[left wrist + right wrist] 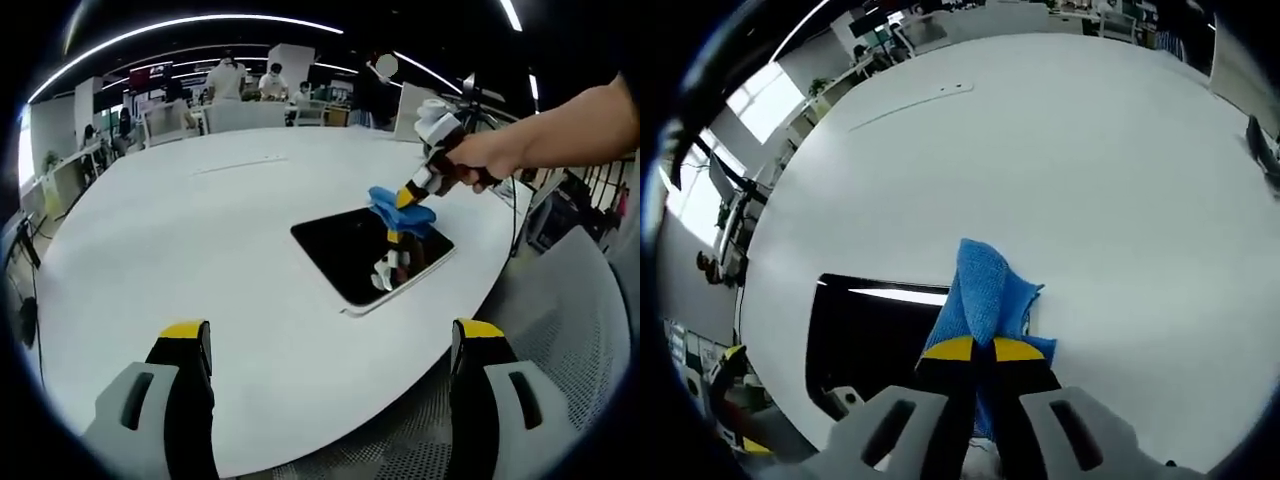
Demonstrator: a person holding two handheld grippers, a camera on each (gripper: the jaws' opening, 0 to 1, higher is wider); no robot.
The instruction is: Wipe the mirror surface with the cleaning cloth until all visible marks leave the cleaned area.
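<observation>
Blue cloth [985, 290] pinched in our right gripper [975, 350], wiping mirror [345, 250]; left gripper [330, 345] spread, idle nearside. Next: sweep leftward.

A dark rectangular mirror [365, 250] lies flat on the white bench [200, 240], near its edge. A bunched blue cleaning cloth [985, 290] rests against one end of the mirror's surface.

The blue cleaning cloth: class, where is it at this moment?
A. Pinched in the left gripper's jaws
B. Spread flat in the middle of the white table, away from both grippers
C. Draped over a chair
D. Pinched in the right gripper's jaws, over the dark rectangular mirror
D: the blue cleaning cloth sits pinched between the closed yellow-tipped jaws of the right gripper, above the dark rectangular mirror on the white table; the left gripper is open and empty.
</observation>
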